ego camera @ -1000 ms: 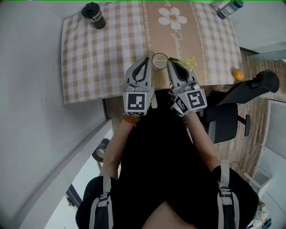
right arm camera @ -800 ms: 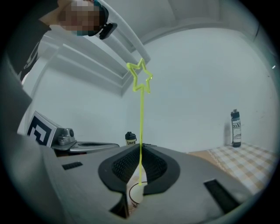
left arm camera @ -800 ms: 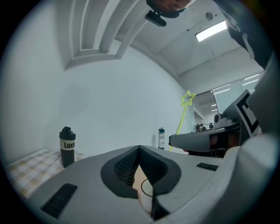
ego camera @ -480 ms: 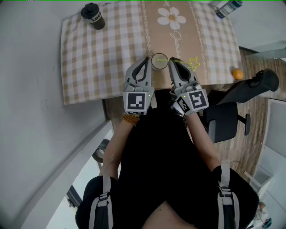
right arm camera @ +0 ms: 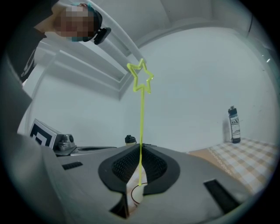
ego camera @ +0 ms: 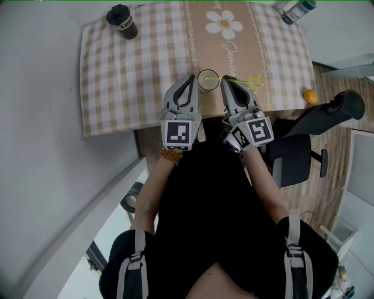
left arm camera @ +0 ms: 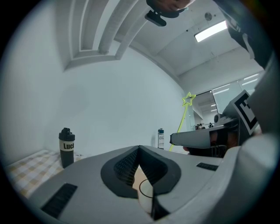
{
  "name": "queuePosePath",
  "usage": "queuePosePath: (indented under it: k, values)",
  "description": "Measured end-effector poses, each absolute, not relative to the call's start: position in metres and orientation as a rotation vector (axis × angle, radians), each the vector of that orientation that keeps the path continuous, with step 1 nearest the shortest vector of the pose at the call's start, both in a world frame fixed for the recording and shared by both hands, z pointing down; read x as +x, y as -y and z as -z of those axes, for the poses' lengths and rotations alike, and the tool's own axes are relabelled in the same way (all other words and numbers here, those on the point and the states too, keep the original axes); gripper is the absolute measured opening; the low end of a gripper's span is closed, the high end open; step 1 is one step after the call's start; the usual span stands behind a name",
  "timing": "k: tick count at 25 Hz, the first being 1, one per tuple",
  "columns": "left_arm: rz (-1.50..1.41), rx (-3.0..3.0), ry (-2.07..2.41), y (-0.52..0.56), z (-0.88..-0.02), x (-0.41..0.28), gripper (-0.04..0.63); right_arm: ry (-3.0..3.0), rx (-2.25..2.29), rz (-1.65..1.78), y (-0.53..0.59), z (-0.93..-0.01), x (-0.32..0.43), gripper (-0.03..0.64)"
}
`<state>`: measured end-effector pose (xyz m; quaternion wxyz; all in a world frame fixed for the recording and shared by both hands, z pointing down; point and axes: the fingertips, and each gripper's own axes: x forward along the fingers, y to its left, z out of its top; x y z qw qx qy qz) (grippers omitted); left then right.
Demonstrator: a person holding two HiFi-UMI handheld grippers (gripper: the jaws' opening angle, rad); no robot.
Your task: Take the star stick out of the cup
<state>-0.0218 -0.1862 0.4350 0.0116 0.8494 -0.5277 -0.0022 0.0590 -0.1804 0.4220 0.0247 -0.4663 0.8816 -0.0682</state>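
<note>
Head view gives me the checked tabletop (ego camera: 128,76), and I place everything from the cup (ego camera: 208,82), which stands on the tan runner (ego camera: 225,47) close to the tabletop's near edge.

Well up and left of the cup, at the far corner, stands a black tumbler (ego camera: 123,20).

Just left of the cup lies my left gripper (ego camera: 188,80), alongside the cup's wall; I cannot tell whether it touches. In the left gripper view its fingers (left arm camera: 131,164) are pressed together at the tips and hold nothing.

Just right of the cup is my right gripper (ego camera: 226,83). In the right gripper view its fingers (right arm camera: 155,164) are pinching the thin stem of the star stick (right arm camera: 141,113), which rises straight up from them to the yellow star outline.

From the head view the stick slants across the cup's mouth. Its lower end lies over the opening, and the star hangs out to the cup's right, past the right gripper's tips.

Far up and right of the cup, at the tabletop's far right corner, lies a bottle (ego camera: 298,10).

Right of the cup, past the cloth's edge, is a small orange ball (ego camera: 311,97); I cannot tell what it rests on.

Below and right of the cup is a dark chair (ego camera: 304,134).
</note>
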Motion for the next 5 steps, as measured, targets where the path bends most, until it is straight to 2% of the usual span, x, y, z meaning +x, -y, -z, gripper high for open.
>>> queuePosePath:
  k: [5]
  values:
    - [0.004,2.651,1.643,0.1829,-0.4358,-0.0215,0.002,-2.720,-1.434,0.221,0.1766,-0.4210,0.0596,0.012]
